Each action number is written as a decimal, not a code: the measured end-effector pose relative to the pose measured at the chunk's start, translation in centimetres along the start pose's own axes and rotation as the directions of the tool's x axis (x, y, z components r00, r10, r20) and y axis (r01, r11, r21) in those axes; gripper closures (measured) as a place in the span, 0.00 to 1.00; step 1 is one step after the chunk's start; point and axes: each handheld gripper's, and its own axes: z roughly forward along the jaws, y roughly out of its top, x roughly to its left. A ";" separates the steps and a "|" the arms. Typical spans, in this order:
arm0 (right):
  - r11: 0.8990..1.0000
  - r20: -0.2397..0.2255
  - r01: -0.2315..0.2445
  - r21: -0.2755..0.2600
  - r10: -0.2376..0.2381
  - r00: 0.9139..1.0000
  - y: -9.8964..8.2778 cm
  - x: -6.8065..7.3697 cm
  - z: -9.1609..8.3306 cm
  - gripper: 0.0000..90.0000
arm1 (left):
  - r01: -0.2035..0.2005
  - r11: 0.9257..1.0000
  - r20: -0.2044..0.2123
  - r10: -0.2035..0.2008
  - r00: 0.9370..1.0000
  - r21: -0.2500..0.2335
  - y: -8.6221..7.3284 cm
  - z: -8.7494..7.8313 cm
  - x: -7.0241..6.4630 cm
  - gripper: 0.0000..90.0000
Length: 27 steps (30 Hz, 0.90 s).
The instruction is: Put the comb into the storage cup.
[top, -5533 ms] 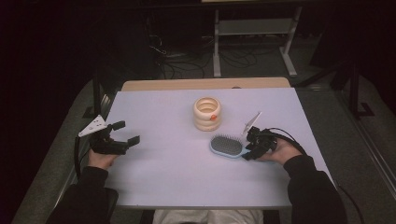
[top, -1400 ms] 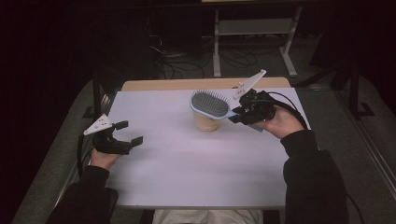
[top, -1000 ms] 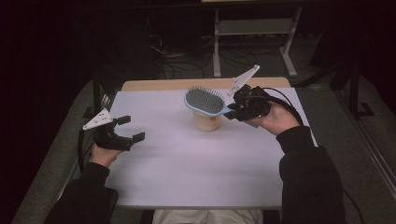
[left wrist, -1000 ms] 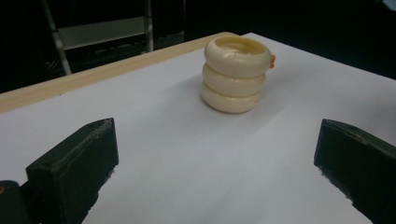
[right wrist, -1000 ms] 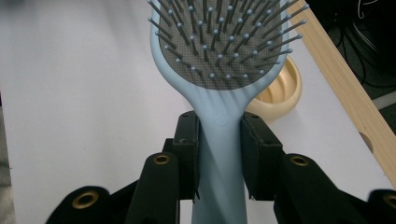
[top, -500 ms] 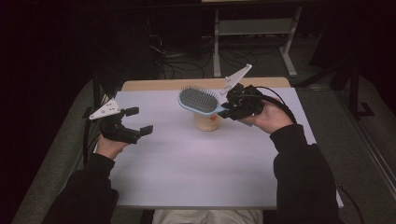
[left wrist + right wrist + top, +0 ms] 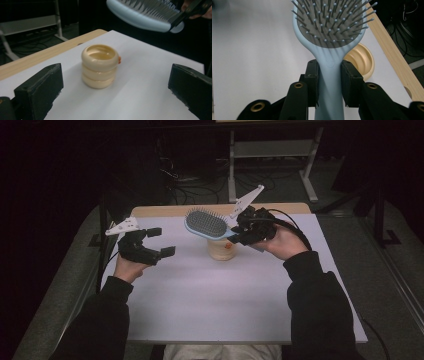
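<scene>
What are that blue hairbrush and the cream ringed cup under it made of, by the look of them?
The hairbrush looks like moulded plastic: a smooth, matte pale-blue body, a grey cushion pad, and thin pins with ball tips. The ringed cup seems to be glossy plastic or soft silicone: its stacked cream rings catch soft highlights, and there is a small orange tab at the rim. Which of the two, the pictures leave open.

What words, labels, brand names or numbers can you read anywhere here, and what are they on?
None: no readable text.
Hairbrush: plain light blue handle and grey bristle pad, no brand showing.
Cream ringed cup: a small orange mark on its side, too blurred to tell whether it is lettering.
Right claw and left claw: bare black jaws, no print.
White table cover: blank.
</scene>
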 end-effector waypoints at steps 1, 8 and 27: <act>1.000 -0.002 -0.004 0.002 0.004 1.000 0.0 0.0 0.1 0.75 | -0.005 1.000 0.008 0.005 1.000 0.007 0.3 0.5 -0.3 0.00; 1.000 0.006 -0.001 -0.003 0.001 1.000 0.1 -0.2 0.1 0.75 | -0.005 1.000 0.026 0.004 1.000 0.020 0.8 1.8 -0.7 0.00; 1.000 0.014 0.011 -0.001 -0.011 1.000 0.5 0.1 1.1 0.75 | 0.094 0.995 0.080 -0.091 0.993 -0.030 1.9 4.7 -1.0 0.00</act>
